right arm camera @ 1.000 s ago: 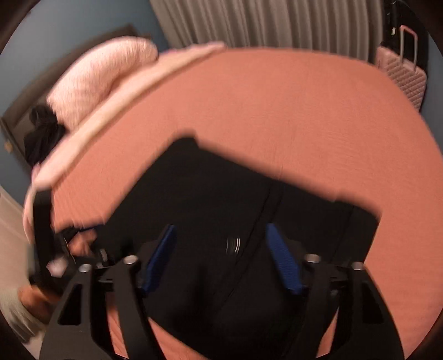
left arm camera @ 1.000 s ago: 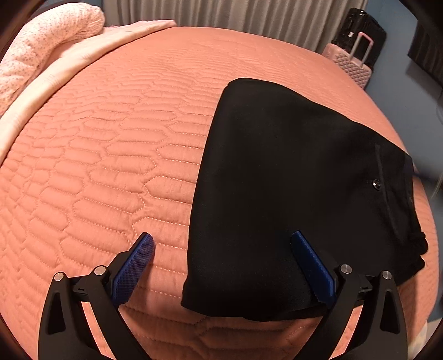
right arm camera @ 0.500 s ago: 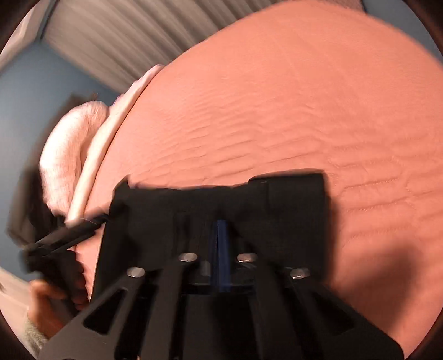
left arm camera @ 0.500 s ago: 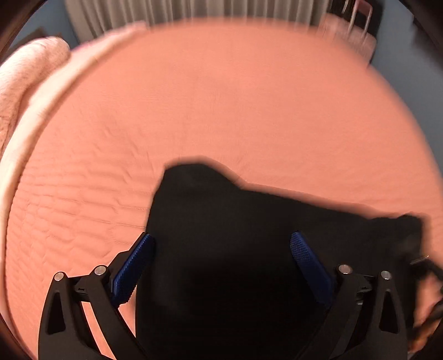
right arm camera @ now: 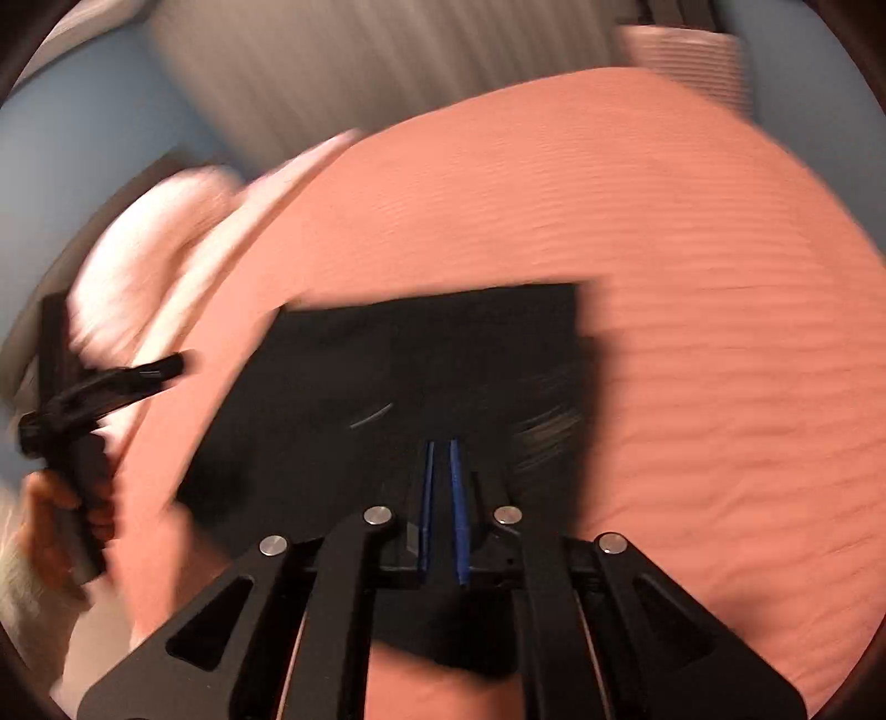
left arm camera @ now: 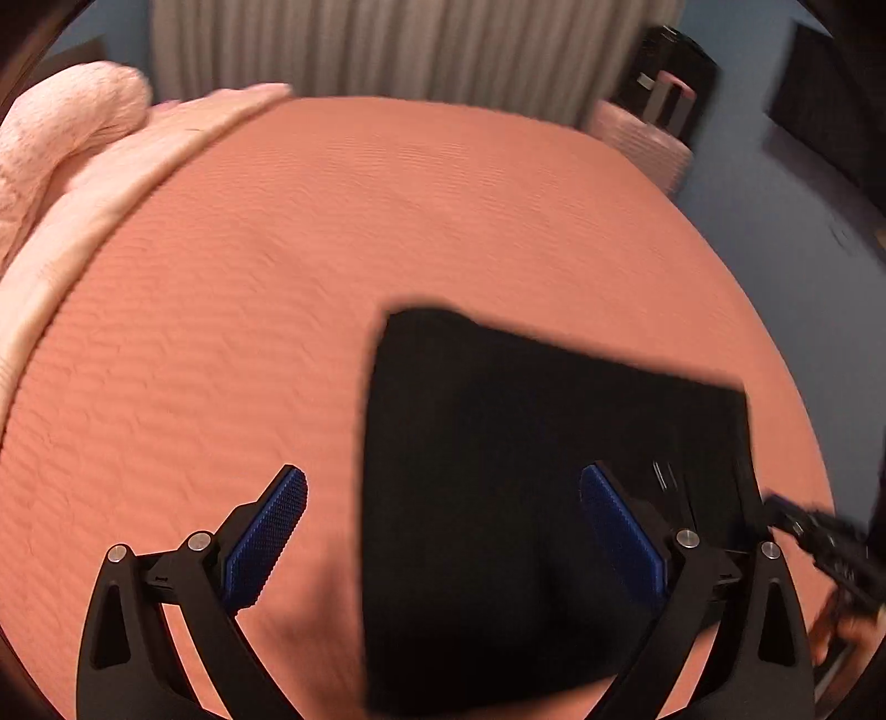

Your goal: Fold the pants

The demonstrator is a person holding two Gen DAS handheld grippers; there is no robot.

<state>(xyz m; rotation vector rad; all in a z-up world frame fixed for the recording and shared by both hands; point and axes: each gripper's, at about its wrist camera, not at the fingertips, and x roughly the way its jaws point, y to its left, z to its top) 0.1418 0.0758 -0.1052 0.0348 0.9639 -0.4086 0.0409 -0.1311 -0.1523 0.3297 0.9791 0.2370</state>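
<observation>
The black pants lie folded into a compact rectangle on the salmon quilted bed. My left gripper is open and empty above the pants' near left edge, one blue pad over the quilt, one over the fabric. In the right wrist view the pants fill the middle. My right gripper has its blue pads nearly together over the pants' near edge; the blur hides whether fabric is between them. The left gripper also shows at the left of the right wrist view, and the right one at the left wrist view's right edge.
Pink bedding is piled at the bed's far left. Grey curtains hang behind the bed. A pink suitcase and a black one stand at the far right corner. The bed's right edge drops to a blue floor.
My right gripper closed from wide open to nearly shut over the pants. Both grippers pulled back and up; the pants look smaller. Both views are motion-blurred.
</observation>
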